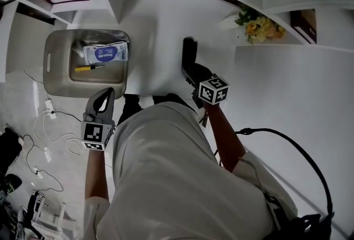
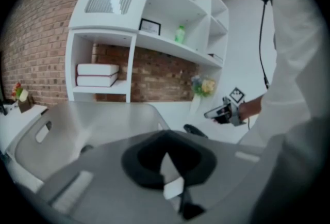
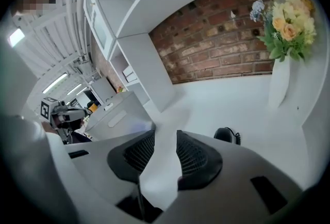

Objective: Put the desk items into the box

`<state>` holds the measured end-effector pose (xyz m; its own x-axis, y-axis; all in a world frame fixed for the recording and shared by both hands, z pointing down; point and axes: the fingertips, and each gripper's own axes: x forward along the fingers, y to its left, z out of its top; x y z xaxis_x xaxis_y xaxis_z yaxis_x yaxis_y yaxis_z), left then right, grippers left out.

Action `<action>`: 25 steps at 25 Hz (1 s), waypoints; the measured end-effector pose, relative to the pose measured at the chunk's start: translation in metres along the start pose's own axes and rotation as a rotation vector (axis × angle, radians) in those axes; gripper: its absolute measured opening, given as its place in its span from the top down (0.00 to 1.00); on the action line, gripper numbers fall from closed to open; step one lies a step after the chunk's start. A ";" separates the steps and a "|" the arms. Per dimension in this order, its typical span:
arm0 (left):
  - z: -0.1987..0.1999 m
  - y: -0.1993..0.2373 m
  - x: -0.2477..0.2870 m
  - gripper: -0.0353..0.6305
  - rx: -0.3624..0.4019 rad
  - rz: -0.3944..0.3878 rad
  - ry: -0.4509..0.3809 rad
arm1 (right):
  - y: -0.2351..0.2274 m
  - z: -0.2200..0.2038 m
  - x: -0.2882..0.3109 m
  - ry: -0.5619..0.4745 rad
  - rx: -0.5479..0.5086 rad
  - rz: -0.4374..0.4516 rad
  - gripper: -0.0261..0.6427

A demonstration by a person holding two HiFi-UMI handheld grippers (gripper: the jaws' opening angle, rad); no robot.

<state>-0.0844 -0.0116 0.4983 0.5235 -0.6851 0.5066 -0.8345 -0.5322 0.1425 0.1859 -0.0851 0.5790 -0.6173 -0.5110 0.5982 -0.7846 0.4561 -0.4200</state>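
1. Grey box (image 1: 55, 67) sits at the left end of the white surface (image 1: 160, 23). It already holds a blue-labelled packet (image 1: 106, 52) and a yellow pen (image 1: 87, 68).
2. One black item (image 1: 189, 51) is left out on the surface, well apart from the box, on my right side. The right gripper view shows a cord on it; it may be a mouse, but I cannot say for sure.
3. Step in hand, as I judge it: lining up to pick the black item. Most of the task looks done.
4. Right tongs (image 1: 191, 70) are spread, nothing between them. The item lies just ahead and a little to the right of their line.
5. Next move calls for swinging the right tongs onto the item, straddling it, then closing before any lift. The cord may drag.
6. Left tongs (image 1: 108, 92) are pressed together and empty, pointing at the near rim of the box.
7. Pose: right forearm reaches forward over the surface, marker cube up. Left forearm is held low beside my body, just short of the box.
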 end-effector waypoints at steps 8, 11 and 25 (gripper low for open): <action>-0.016 -0.012 -0.001 0.94 -0.055 0.058 0.046 | -0.076 -0.048 0.029 0.146 0.032 -0.123 0.66; -0.025 -0.016 -0.004 0.94 -0.080 0.079 0.070 | -0.097 -0.065 0.038 0.200 0.048 -0.172 0.63; -0.052 -0.028 -0.015 0.94 -0.169 0.169 0.110 | -0.137 -0.113 0.083 0.366 0.035 -0.316 0.52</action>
<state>-0.0776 0.0396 0.5304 0.3598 -0.6944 0.6231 -0.9303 -0.3175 0.1834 0.2486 -0.1077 0.7626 -0.2919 -0.3281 0.8984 -0.9359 0.2917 -0.1976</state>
